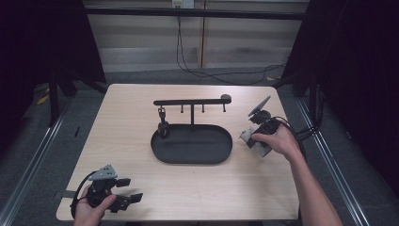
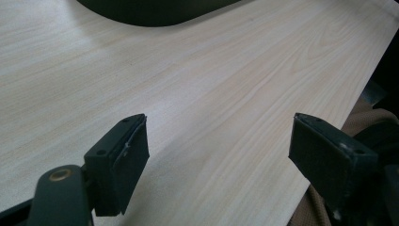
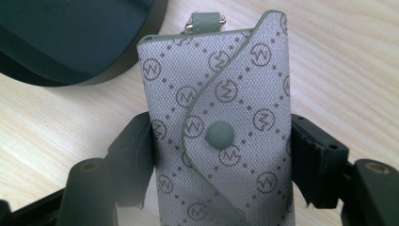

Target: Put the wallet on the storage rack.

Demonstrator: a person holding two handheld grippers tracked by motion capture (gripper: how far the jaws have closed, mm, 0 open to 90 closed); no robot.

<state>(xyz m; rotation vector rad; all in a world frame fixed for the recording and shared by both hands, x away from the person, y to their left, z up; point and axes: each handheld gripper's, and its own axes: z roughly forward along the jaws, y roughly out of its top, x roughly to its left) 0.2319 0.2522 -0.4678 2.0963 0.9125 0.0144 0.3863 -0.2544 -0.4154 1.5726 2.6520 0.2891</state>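
- I see the table (image 1: 141, 103) with the black stand (image 1: 192, 141) at its middle: an oval tray under a rail of hooks.
- My right gripper (image 3: 221, 155) pinches the grey key pouch (image 3: 221, 117) across its width, right of the tray; its long axis runs up between the jaws, loop end farthest from me.
- I judge the hooks lie up and left of the pouch, nearer this hand.
- My left gripper (image 2: 219, 157) rests spread and empty at the near-left corner.
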